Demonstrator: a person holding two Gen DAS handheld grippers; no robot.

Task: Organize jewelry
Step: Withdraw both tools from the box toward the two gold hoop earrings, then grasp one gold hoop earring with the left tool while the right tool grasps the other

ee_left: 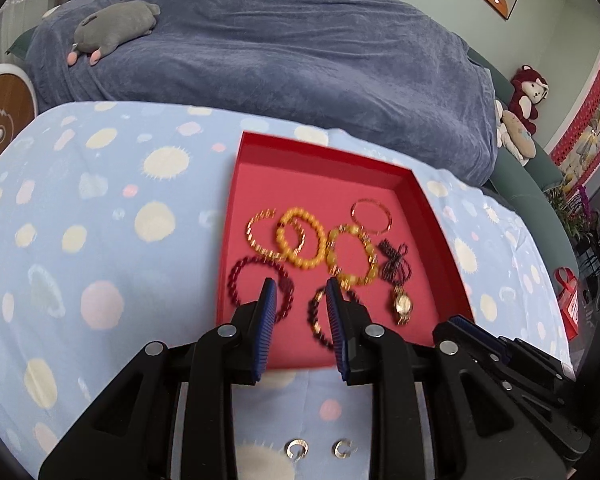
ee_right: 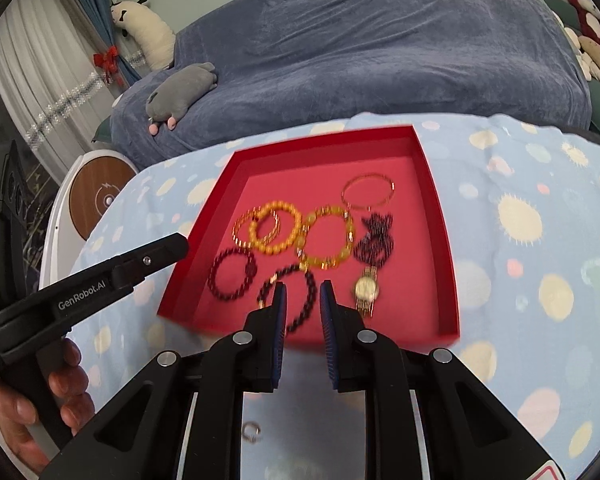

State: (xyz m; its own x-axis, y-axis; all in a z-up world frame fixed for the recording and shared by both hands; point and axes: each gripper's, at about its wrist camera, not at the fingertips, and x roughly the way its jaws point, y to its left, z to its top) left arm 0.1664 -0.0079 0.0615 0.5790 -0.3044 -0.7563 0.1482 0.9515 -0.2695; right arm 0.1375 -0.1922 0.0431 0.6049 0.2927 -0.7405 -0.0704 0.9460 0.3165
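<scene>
A red tray (ee_left: 436, 216) (ee_right: 440, 216) lies on a light blue spotted cloth and holds several pieces of jewelry. Among them are a yellow bead bracelet (ee_left: 300, 240), an amber bracelet (ee_right: 328, 240), a thin gold bangle (ee_left: 371, 216), a dark red bead bracelet (ee_right: 232, 276), a black beaded piece (ee_right: 374, 240) and a gold watch (ee_left: 403, 304) (ee_right: 366, 288). My left gripper (ee_left: 301, 286) hovers over the tray's near edge, its jaws apart with nothing between them. My right gripper (ee_right: 303, 286) is open above a dark bead bracelet (ee_right: 300, 280), holding nothing.
Behind the table is a sofa under a blue-grey cover (ee_left: 300, 52) with a grey plush toy (ee_left: 116, 24) on it. A round white device with a wooden top (ee_right: 100, 196) stands at the left. A hand (ee_right: 60, 384) holds the left gripper's handle.
</scene>
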